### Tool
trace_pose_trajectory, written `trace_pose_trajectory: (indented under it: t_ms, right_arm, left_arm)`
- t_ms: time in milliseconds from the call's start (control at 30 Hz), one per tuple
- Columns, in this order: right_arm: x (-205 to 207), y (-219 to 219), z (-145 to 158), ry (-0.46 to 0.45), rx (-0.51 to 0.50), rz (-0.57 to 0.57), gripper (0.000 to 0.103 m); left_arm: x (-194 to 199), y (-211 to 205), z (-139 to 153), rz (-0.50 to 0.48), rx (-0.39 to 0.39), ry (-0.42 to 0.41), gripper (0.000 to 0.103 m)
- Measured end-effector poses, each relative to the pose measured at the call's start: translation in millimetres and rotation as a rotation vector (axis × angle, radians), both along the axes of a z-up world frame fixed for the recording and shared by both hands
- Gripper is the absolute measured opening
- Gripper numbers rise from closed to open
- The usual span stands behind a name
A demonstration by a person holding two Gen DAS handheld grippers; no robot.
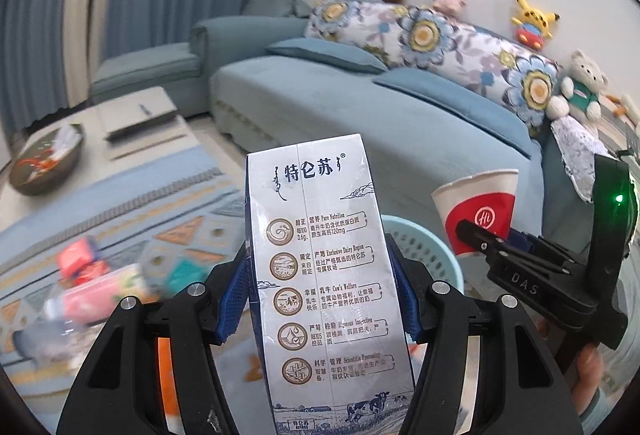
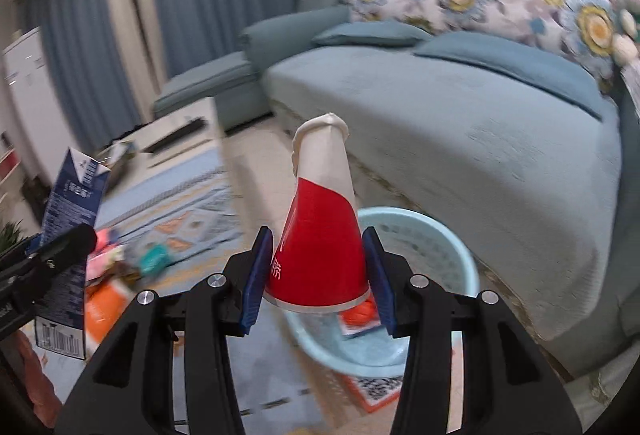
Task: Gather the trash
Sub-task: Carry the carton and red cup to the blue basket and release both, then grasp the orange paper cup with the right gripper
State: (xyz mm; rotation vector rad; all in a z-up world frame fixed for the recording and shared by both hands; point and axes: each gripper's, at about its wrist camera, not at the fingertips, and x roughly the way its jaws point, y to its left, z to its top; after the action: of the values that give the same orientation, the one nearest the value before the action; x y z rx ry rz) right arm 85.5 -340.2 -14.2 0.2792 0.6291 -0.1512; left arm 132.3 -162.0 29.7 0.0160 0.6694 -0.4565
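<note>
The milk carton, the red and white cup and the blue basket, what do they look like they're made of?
Milk carton: coated paperboard, going by the glossy print and folded seams. Red and white cup: thin paper with a rolled rim, squashed where the right tool grips it. Blue basket: likely moulded plastic, smooth with a perforated wall.

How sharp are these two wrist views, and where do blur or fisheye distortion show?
Left wrist view: the silver milk carton in the left tongs is crisp with readable print, while the litter on the patterned rug smears. Right wrist view: the red and white paper cup in the right tongs is fairly sharp, the pale blue plastic basket soft. Both bend at the edges.
</note>
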Motion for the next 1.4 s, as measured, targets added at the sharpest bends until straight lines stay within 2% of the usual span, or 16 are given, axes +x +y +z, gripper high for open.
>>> trace_pose_trajectory:
  t_ms: [233,333,533,600,667,800,933,1133,1233,1400]
  right_arm:
    - [25,-48,-76,0.218,0.085,-0.077,0.043]
    - [30,-51,-103,0.280,0.082,-0.091,0.043]
    - [32,-54,-123,0.320,0.065,-0.074,0.044]
    - [34,-58,-124,0.324,0.073,-0.070,0.050]
    - [30,-60,-121,0.314,0.078,-0.069,0.050]
    - [23,-52,-108,0.293,0.067,-0.053,0.050]
    - [17,-29,-80,0.242,0.044,-0.006,0.050]
    - [12,34,-25,0.139,0.003,0.115,0.050]
    - [11,71,-2,0.104,-0.003,0.186,0.052]
    - [17,135,18,0.079,0.004,0.284,0.057]
  left_arm:
    - [44,-59,-53,-0.031,-0.017,0.156,0.059]
    - [55,-78,-70,-0.001,0.011,0.170,0.059]
    - [66,-99,-94,0.003,0.024,0.205,0.061]
    - [62,-97,-95,0.003,0.034,0.199,0.063]
    - [59,-92,-95,0.010,0.039,0.191,0.070]
    - [49,-71,-86,0.017,0.025,0.177,0.070]
    - [35,-33,-64,0.043,-0.004,0.140,0.070]
    - [11,35,-23,0.108,-0.031,0.060,0.070]
    - [-1,81,-3,0.161,-0.049,0.019,0.070]
    - [-17,151,13,0.255,-0.050,-0.018,0.070]
